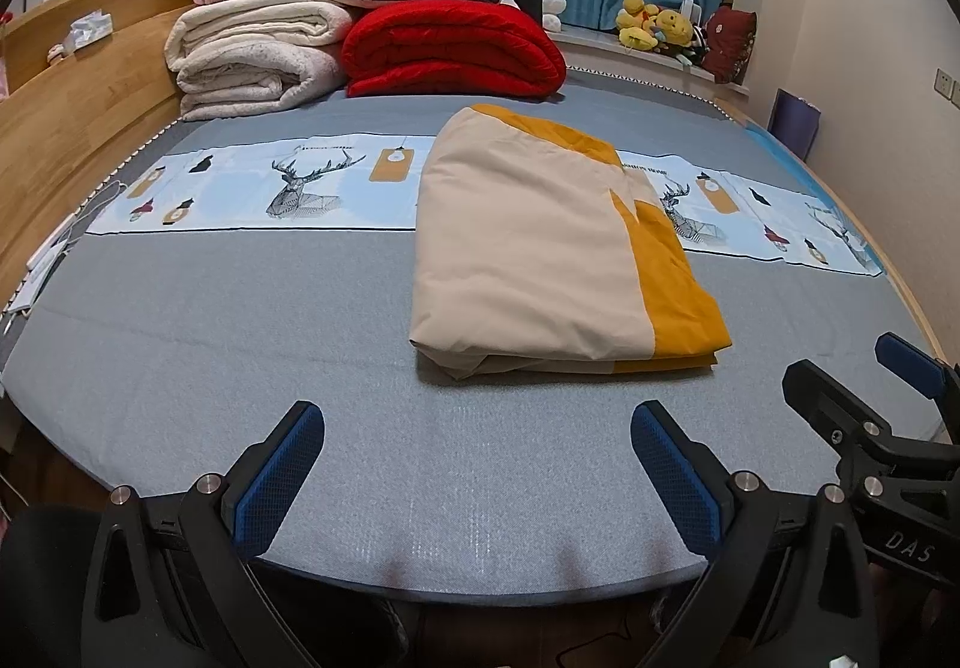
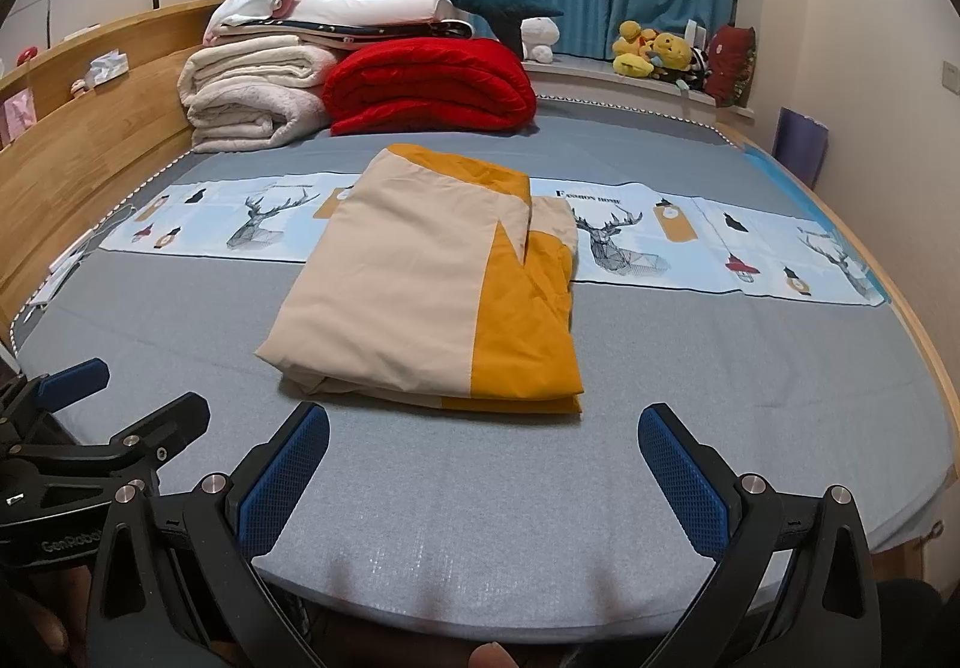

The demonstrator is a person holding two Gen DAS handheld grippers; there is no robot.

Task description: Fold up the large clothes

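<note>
I had both tools hanging over the near edge of the bed, well short of the cloth. The left gripper stood wide and empty, and so did the right gripper; neither touched anything. The garment lay in the middle of the mattress as a flat rectangular packet, cream on one side, mustard on the other, with its far end across the printed deer strip.

I judged the folding nearly done, so whatever remained was a last halving or a tidy-up. To do that well I would have come in low at the two near corners, pinched all the stacked layers together rather than the top sheet alone, and carried both corners at the same pace so the edges met square.

The cloth looked thin, smooth and woven, lightly puffed at its rounded left fold, with loose layer edges showing along the near side. The bed cover looked a coarse grey weave. Behind sat a plush red blanket and fleecy cream blankets.
</note>
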